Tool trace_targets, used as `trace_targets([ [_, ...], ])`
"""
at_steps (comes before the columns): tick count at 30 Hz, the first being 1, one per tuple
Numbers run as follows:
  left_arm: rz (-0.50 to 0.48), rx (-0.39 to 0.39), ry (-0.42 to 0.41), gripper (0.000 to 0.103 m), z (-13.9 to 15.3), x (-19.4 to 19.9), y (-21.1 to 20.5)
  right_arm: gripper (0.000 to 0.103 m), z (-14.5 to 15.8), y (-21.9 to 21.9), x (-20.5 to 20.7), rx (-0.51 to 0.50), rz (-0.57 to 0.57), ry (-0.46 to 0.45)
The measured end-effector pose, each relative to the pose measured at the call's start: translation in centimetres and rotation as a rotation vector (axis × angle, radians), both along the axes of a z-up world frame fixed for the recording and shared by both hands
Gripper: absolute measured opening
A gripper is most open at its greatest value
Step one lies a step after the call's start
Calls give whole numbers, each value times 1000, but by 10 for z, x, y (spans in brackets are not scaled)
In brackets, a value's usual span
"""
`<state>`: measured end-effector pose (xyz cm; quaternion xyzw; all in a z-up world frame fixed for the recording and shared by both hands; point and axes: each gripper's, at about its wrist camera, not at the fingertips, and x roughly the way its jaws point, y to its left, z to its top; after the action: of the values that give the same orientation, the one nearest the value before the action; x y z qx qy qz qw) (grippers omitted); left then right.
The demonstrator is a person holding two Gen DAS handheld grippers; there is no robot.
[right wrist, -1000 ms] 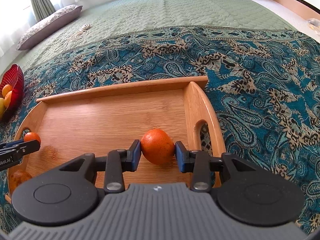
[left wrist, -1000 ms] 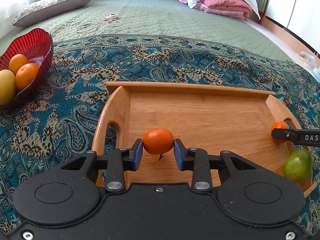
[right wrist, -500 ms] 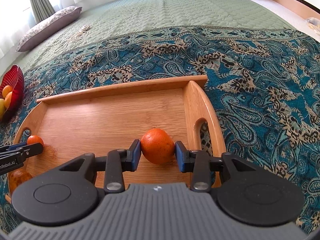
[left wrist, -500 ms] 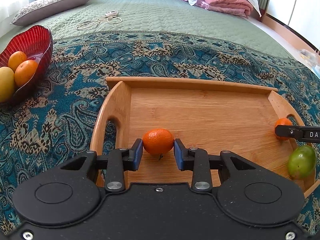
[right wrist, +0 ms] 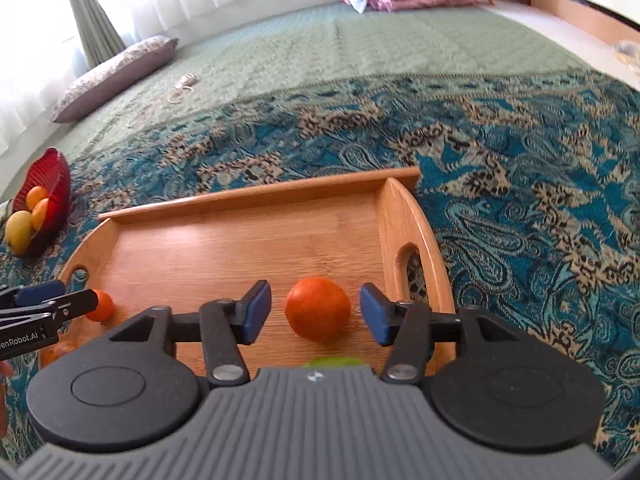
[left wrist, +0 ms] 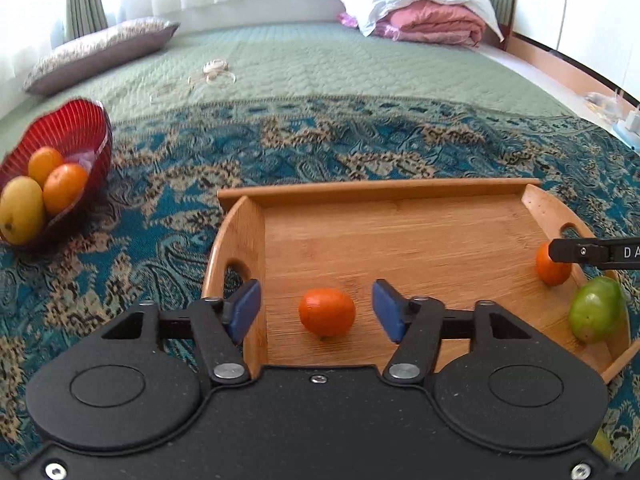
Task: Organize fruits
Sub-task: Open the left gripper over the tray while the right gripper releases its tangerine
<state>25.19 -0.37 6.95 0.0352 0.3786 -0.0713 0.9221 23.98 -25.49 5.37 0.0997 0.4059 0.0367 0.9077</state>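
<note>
Left wrist view: the left gripper (left wrist: 316, 312) was opening, its blue pads (left wrist: 245, 310) clear of the small orange (left wrist: 327, 312) that sat between them on the wooden tray (left wrist: 384, 194). The fruit was round, bright orange, matte, with a dark stem nub underneath. It lay near the tray's left handle wall, at 9 o'clock of the tray floor. At 3 o'clock, a second orange (left wrist: 552, 268) and a green fruit (left wrist: 596, 310) sat by the right handle; the other gripper's finger crossed the orange there. The middle and far floor were bare up to the back rail. A red bowl (left wrist: 86, 130) of fruit sat at 10 o'clock on the patterned cloth (left wrist: 320, 148), well apart from the tray.

Right wrist view: the right gripper (right wrist: 316, 312) was opening too, pads clear of a larger reddish-orange fruit (right wrist: 318, 309) between them. It lay near the right handle wall (right wrist: 416, 236). A sliver of green fruit (right wrist: 336, 361) showed at 6 o'clock. The left gripper's fingers (right wrist: 56, 306) entered at 9 o'clock beside the small orange (right wrist: 102, 306).
</note>
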Motion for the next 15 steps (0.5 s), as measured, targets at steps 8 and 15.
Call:
trace_targets([
  [8, -53, 2, -97, 84, 20, -45, -2, 83, 15, 12, -36, -49, 68, -107],
  [15, -78, -20, -148, 96, 27, -89, 0, 90, 18, 24, -71, -105, 109, -184],
])
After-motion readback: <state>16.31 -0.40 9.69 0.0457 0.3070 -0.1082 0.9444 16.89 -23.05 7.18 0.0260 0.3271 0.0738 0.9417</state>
